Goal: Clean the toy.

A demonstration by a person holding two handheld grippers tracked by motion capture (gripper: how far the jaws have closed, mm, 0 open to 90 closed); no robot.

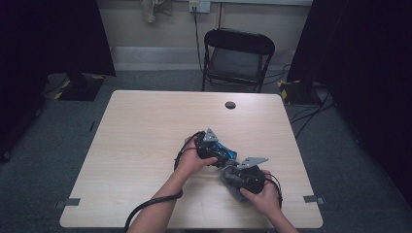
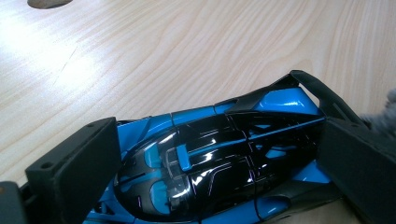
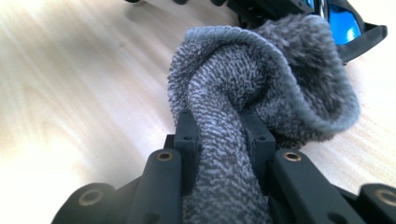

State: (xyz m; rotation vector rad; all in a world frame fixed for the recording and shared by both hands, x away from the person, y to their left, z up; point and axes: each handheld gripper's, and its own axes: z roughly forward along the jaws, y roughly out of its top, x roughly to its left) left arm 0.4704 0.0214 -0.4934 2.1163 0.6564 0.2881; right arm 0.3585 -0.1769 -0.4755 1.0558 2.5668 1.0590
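Blue-and-black toy car (image 2: 219, 158) sits clamped in the left gripper (image 2: 205, 163) on the table (image 1: 145, 136). Grey terry cloth (image 3: 261, 88), pinched in the right gripper (image 3: 222, 130), touches its tail; wiping looks barely begun.

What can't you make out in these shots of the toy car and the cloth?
- Toy car: wheels and underside hidden, left gripper view, under its body and behind the left gripper's fingers; nose cut off by the bottom edge.
- Cloth: full size and shape unknown, right gripper view; it is bunched in the right gripper, its tail leaving the bottom edge.
- Whether cloth touches car: high view, too small and dark.
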